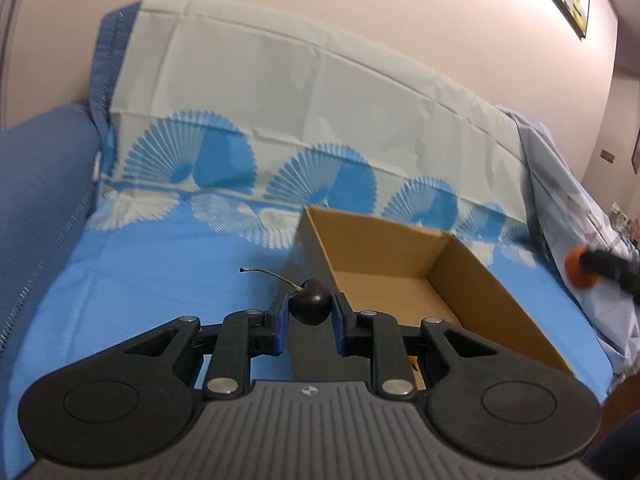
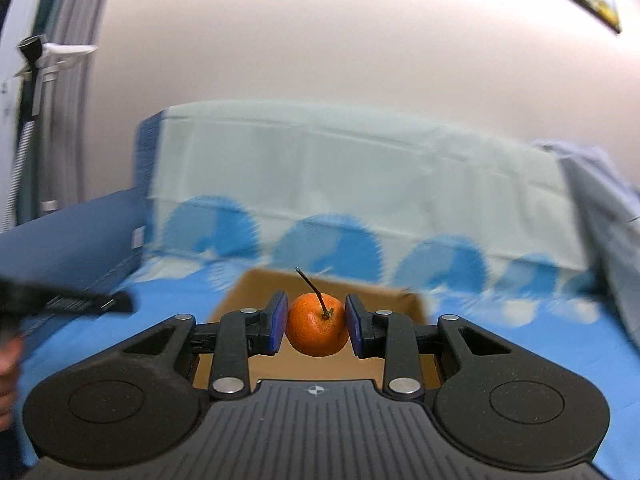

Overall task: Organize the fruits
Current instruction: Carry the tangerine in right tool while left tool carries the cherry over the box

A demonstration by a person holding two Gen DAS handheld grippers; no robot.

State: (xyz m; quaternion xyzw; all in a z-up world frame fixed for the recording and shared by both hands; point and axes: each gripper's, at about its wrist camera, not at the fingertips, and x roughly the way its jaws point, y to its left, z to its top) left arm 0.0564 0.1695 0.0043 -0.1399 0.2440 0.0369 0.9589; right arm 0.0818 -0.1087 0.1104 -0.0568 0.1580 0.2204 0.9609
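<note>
**Both grippers holding fruit beside and above the cardboard box**

Left gripper (image 1: 310,318): clenched on a dark cherry (image 1: 311,307), held between the blue pads (image 1: 279,322) at their tips. The cherry's stem (image 1: 269,273) runs from the top of the fruit toward 10 o'clock in the left wrist view, curving to a thin end well left of the fruit. The fruit hangs above the blue patterned sheet (image 1: 168,264), just left of the near left corner of the cardboard box (image 1: 472,280).

Cardboard box: open-topped, long axis running from 11 o'clock to 5 o'clock in the left wrist view. A small patch of orange shows inside near the left gripper's right linkage; what it is cannot be told.

Right gripper (image 2: 317,326): grasping a small orange citrus fruit (image 2: 316,330) between its blue pads (image 2: 276,326). The fruit's stem (image 2: 314,290) points up toward 11 o'clock in the right wrist view. The fruit sits over the box (image 2: 248,292), which lies directly behind and beneath it.

Cross-check: in the left wrist view the right gripper (image 1: 576,268) appears at 3 o'clock, blurred, with the orange fruit at its tip. In the right wrist view the left gripper (image 2: 100,303) appears at 9 o'clock, also blurred.

Background: a pale sheet with blue fan motifs draped over a backrest (image 1: 320,92).
</note>
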